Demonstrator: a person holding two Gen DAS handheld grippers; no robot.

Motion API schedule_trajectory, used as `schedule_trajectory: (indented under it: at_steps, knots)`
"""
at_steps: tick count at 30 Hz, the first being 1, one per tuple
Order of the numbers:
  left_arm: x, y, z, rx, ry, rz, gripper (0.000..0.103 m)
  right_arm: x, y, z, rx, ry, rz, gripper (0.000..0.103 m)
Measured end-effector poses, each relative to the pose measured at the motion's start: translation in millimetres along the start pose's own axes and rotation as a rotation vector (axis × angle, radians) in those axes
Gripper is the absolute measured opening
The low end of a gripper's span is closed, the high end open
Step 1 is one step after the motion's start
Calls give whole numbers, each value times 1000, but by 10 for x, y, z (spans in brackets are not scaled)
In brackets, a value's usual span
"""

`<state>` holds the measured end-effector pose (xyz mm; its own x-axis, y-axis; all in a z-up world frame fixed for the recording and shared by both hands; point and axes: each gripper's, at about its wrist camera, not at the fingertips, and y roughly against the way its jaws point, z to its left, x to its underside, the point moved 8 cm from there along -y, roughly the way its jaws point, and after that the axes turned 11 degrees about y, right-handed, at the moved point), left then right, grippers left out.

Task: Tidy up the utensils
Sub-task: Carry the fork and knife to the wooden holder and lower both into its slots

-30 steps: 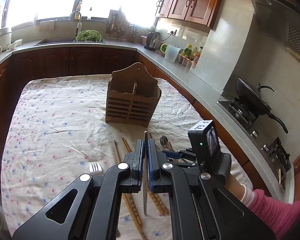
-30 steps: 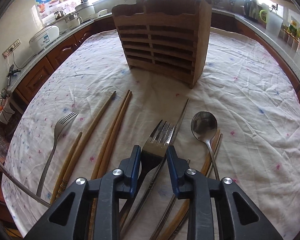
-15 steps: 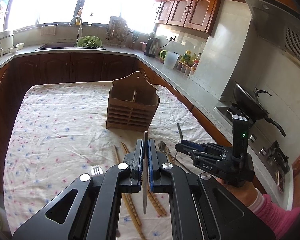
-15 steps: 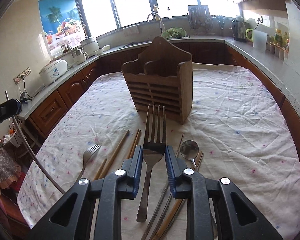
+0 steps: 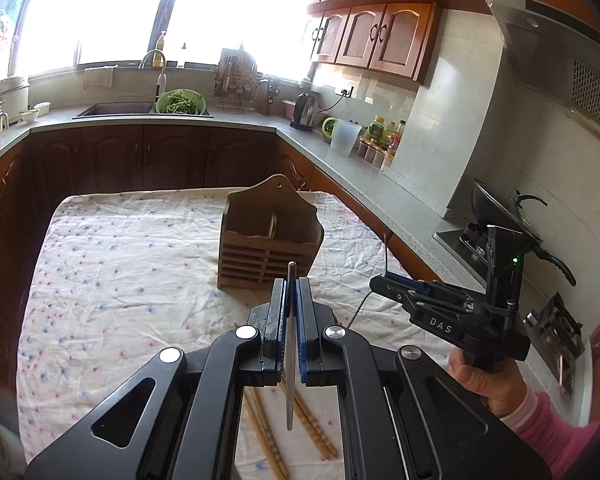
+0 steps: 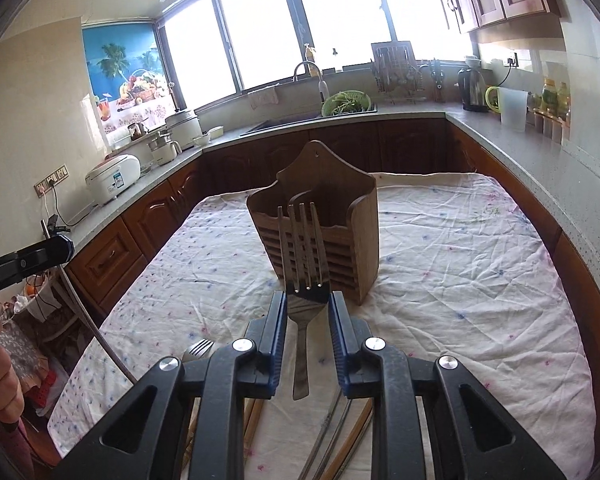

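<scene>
Utensils were mid-transfer: the right claw [image 6: 308, 312] gripped a fork [image 6: 302, 248], the left claw [image 5: 291, 300] clamped a thin metal utensil [image 5: 290, 344], each needing lowering into the wooden holder [image 6: 316, 224].

The left gripper [image 5: 291, 292] is raised above the table, its blue pads pinched together on a thin metal utensil [image 5: 290, 344] seen edge-on. The right gripper [image 6: 307, 308] is lifted too, jaws clamped on a fork [image 6: 302, 256] with tines pointing forward. A pink-sleeved hand [image 5: 488, 380] grips its handle.
</scene>
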<state>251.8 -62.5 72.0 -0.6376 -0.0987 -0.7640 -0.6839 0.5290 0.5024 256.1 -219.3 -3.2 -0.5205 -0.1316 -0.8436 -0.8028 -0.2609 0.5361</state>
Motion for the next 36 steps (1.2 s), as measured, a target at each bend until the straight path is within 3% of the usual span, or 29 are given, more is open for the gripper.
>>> schedule_trajectory:
  at_steps: [14, 24, 29, 36]
  knots:
    - [-1112, -195, -122, 9, -38, -136, 4, -916, -117, -252, -2, -4, -113, 20]
    - [-1957, -695, -48, 15, 16, -208, 4, -1521, -455, -444, 14, -5, -168, 20]
    - [-1984, -1192, 165, -2, 80, -179, 4, -1471, -718, -568, 24, -31, -163, 20]
    - [-1529, -1771, 582, -67, 166, -114, 4, -1016, -1147, -662, 14, -84, -110, 20]
